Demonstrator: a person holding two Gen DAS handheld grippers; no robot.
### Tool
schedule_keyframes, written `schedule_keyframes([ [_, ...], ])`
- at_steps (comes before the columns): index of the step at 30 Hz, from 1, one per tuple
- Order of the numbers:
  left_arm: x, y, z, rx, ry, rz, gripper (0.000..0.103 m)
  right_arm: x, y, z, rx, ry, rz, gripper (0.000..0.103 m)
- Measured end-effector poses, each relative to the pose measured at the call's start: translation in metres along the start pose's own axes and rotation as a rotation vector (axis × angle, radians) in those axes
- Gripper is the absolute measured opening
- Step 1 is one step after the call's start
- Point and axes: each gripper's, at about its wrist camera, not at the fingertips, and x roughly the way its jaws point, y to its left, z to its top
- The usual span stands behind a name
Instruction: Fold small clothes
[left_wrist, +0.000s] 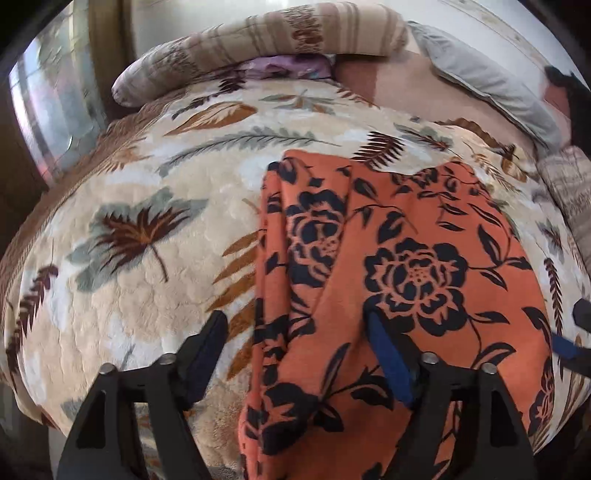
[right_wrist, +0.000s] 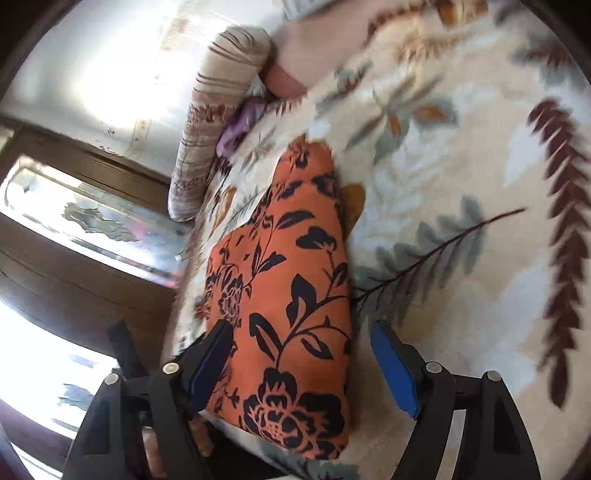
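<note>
On leaf-print blanket (left_wrist: 147, 325), folded orange floral garment (left_wrist: 424, 258), striped pillow (left_wrist: 258, 40) beyond, left gripper (left_wrist: 295, 328) and right gripper (right_wrist: 303, 343) agape, empty

A home bedroom: a bed under a leaf-print blanket (left_wrist: 155, 206), a striped bolster (left_wrist: 258, 48), a pillow (left_wrist: 491, 85) and a window (right_wrist: 92, 218)

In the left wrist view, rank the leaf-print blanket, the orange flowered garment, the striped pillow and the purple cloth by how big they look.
1. Leaf-print blanket, the largest.
2. Orange flowered garment, though nearness to the camera inflates it.
3. Striped pillow, farther off, so likely bigger than it looks.
4. Purple cloth, mostly hidden under the pillow.
</note>
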Motion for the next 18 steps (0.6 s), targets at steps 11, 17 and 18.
schedule_keyframes([
  [11,0.006,0.015,-0.005,-0.035,-0.013,-0.057,0.088,0.044,0.039,-0.019,-0.248,0.106,-0.264,0.036],
  [17,0.007,0.021,-0.007,-0.052,-0.021,-0.076,0.089,0.021,0.022,-0.012,-0.116,0.057,-0.1,0.064],
  [18,0.007,0.021,-0.007,-0.056,-0.022,-0.081,0.089,0.015,0.02,-0.006,-0.104,0.039,-0.063,0.064],
])
